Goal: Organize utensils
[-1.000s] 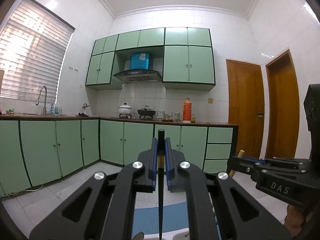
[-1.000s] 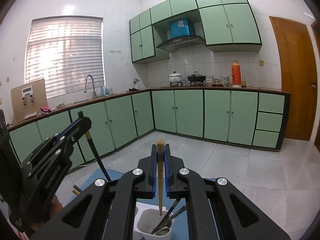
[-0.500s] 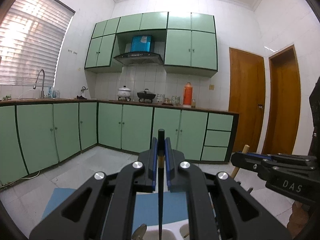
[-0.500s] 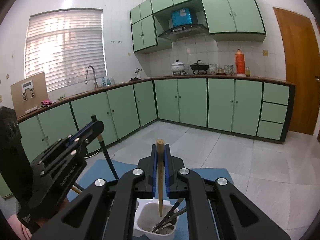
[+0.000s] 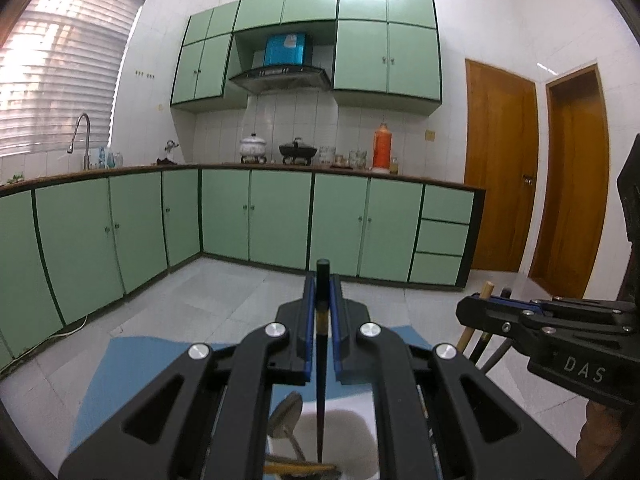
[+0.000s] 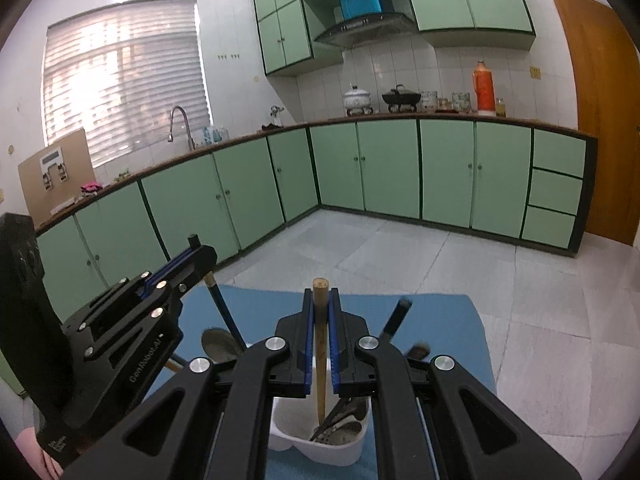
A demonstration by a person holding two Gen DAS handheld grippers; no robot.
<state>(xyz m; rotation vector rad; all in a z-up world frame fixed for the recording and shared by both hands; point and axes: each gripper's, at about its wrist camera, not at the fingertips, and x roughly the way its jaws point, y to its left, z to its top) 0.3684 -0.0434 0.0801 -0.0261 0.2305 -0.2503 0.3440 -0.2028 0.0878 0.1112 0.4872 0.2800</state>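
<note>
Daylight pours through the slatted window blind (image 6: pixel 124 76), blowing it out to near white, and the glossy white wall tiles (image 5: pixel 560 20) carry soft glare. Both fisheye views bend the cabinet lines (image 5: pixel 120 240) strongly and darken to black at the corners. The scene is evenly bright and sharp, with only faint shadows on the pale floor (image 6: pixel 440 256).

Holder (image 6: pixel 320 446) opening crowded w/ utensils (image 6: pixel 340 420); left gripper (image 6: pixel 200 258) close alongside; blue mat (image 6: pixel 440 320) beyond is free.
</note>
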